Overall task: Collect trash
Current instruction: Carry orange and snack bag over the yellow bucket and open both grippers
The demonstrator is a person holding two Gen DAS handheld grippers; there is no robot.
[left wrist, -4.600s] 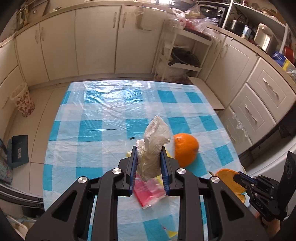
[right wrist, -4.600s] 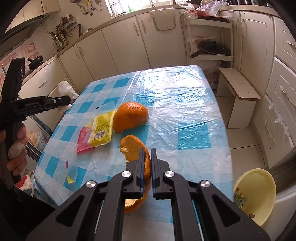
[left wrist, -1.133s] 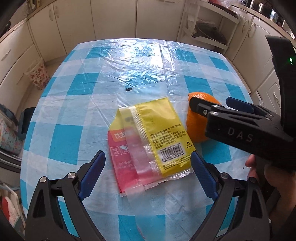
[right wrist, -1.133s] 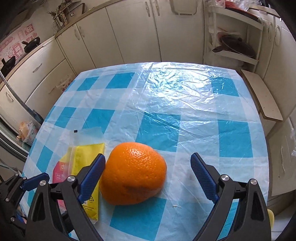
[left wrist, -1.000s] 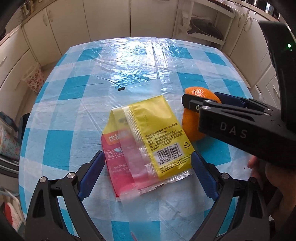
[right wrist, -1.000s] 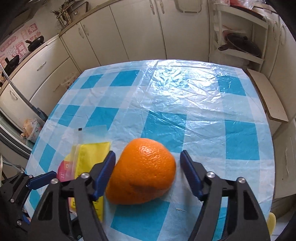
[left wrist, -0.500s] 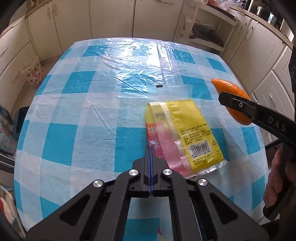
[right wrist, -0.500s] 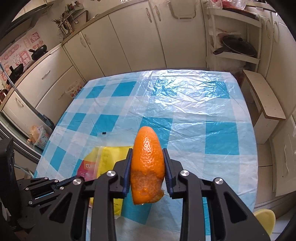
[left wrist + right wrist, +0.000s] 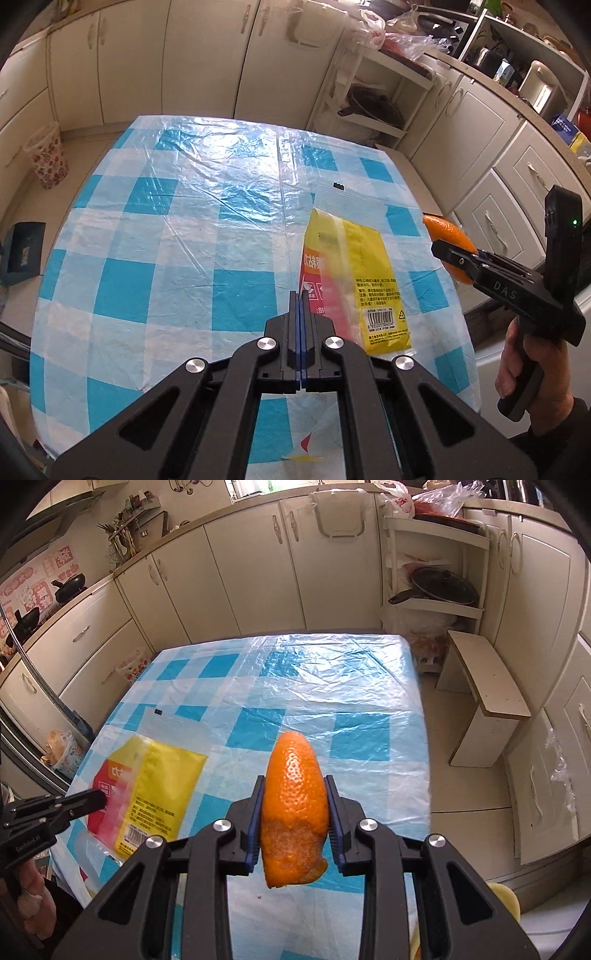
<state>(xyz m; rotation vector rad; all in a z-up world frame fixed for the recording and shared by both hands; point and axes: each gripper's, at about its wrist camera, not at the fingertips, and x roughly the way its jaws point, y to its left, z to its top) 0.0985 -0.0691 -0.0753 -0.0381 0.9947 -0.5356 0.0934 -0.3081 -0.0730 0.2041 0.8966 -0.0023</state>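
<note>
Above the checked table (image 9: 332,686), the right gripper (image 9: 293,812) clamped an orange peel (image 9: 293,797) upright between its blue pads, the rind rising past the fingertips. The left gripper (image 9: 300,306) had its jaws fully closed, pinching the edge of a yellow-and-red wrapper (image 9: 354,273) that trailed away over the cloth.

A lidded black pan (image 9: 441,587) sits on the white corner shelf (image 9: 432,607), beside a wooden stool (image 9: 484,686).
</note>
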